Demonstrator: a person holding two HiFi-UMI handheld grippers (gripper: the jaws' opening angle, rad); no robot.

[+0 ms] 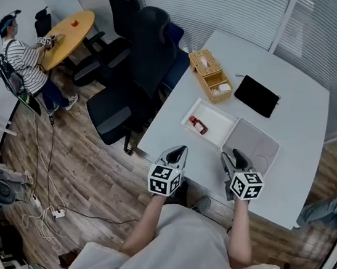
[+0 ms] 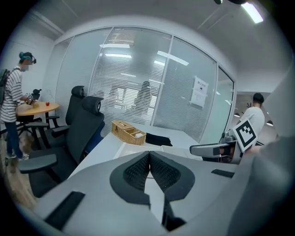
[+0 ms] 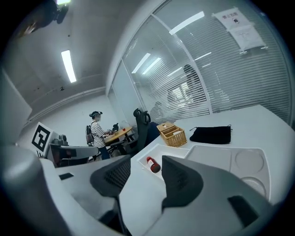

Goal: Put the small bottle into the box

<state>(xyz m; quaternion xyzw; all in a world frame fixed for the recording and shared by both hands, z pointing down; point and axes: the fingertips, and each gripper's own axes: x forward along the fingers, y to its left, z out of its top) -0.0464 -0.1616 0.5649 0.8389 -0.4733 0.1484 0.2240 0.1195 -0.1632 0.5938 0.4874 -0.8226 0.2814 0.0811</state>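
Two grippers are hovering on the person's side of the box (image 1: 255, 143), above the near edge of the table (image 1: 296, 114). Neither is holding anything.

Left gripper (image 1: 179, 149): the jaws are sitting pressed together with nothing between them. It is hanging off the box's near left corner.

Right gripper (image 1: 233, 157): the jaws are standing wide apart and empty. It is hanging over the box's near rim.

Small bottle (image 3: 153, 164): it is lying on its side in a shallow white tray (image 1: 220, 119), which is resting just beside the box's left wall and may be touching it. The box itself is sitting empty.

Long axis: it is running slantwise across the tray. The red cap seems to be pointing away from the box, and the labelled body is trailing back toward it.

Key relation: in the right gripper view the bottle is showing straight ahead through the gap between the open jaws, lower down and nearly end-on, with the cap at the far end. The jaws are therefore already straddling its width, not its length.

The left gripper is looking slightly closer to the tray, but it is shut. The right one is looking like the working hand, needing to go forward and down, left of the box.
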